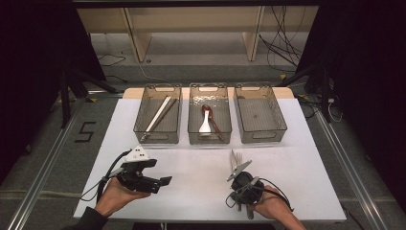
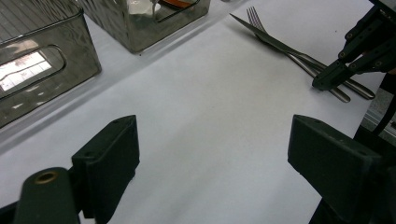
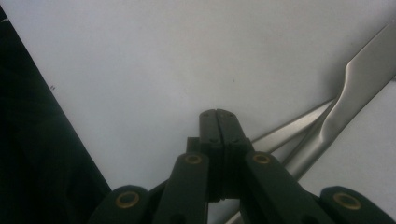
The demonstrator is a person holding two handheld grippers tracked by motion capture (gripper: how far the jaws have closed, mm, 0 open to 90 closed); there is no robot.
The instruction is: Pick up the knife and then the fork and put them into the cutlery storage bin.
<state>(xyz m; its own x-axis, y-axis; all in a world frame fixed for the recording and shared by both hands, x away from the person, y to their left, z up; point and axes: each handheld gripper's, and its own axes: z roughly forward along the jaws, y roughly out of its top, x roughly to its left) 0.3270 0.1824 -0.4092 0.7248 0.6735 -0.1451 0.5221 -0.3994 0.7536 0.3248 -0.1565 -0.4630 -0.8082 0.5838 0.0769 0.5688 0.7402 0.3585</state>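
Observation:
A metal knife (image 2: 271,39) and fork (image 2: 254,16) lie side by side on the white table (image 1: 201,163), at the front right. My right gripper (image 1: 232,194) hangs over their handles with its jaws shut and nothing between them. In the right gripper view the shut tips (image 3: 218,116) point down at bare table just left of the knife (image 3: 369,74) and the fork handle (image 3: 289,133). My left gripper (image 1: 158,172) is held at the front left, open wide and empty. Its two jaws frame bare table in the left gripper view (image 2: 219,172).
Three clear bins stand in a row at the back. The left bin (image 1: 139,124) holds chopsticks (image 1: 159,114). A brown spoon and a white spoon (image 1: 206,122) lie in the middle bin. The right bin (image 1: 282,122) has nothing in it. The table's front edge lies close behind both hands.

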